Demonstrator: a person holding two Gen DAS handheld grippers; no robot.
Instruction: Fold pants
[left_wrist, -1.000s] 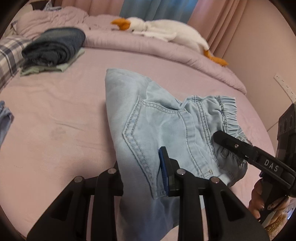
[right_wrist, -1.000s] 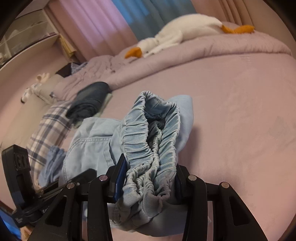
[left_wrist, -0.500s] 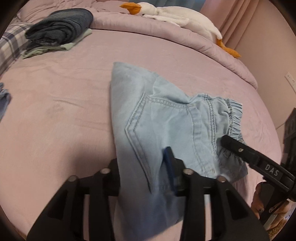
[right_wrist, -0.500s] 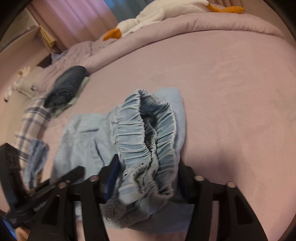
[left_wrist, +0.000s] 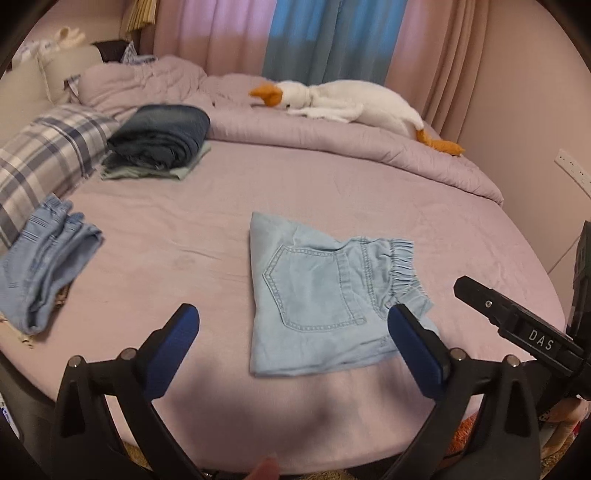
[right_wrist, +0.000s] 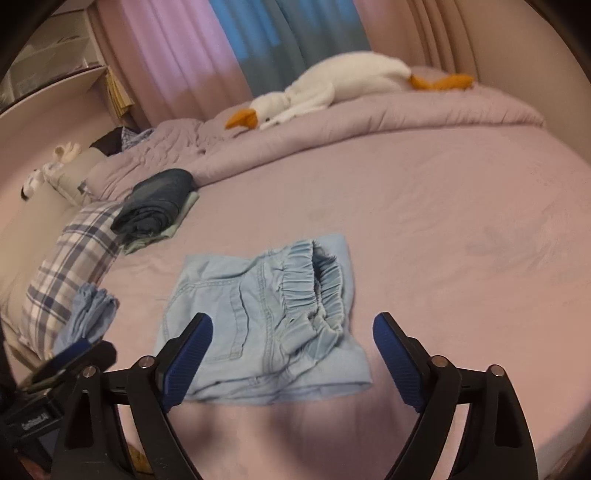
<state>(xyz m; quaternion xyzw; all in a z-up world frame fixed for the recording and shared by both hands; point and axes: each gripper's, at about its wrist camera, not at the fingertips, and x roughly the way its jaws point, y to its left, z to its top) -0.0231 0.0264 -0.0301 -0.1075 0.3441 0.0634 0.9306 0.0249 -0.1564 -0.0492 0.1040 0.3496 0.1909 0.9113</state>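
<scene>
The light-blue denim pants (left_wrist: 321, 291) lie folded in a flat square on the pink bed sheet (left_wrist: 184, 240), back pocket up and elastic waistband to the right. My left gripper (left_wrist: 293, 314) hangs above their near edge. Its jaws are opening wide and the blue pads touch nothing. In the right wrist view the same pants (right_wrist: 258, 314) lie beyond my right gripper (right_wrist: 293, 321). Its jaws are also opening, with no cloth pressed between them. One black finger of the right gripper (left_wrist: 517, 325) shows at the right of the left wrist view.
A stack of dark folded jeans (left_wrist: 159, 140) on a green garment sits at the back left. Another light-blue pair (left_wrist: 44, 266) lies at the left edge by a plaid pillow (left_wrist: 44, 155). A white goose plush (left_wrist: 343, 103) rests on the rolled duvet (left_wrist: 332, 147).
Both grippers let go of the pants, spread wide and drew back and up. The pants, held bunched before, now lie flat and folded on the bed.
</scene>
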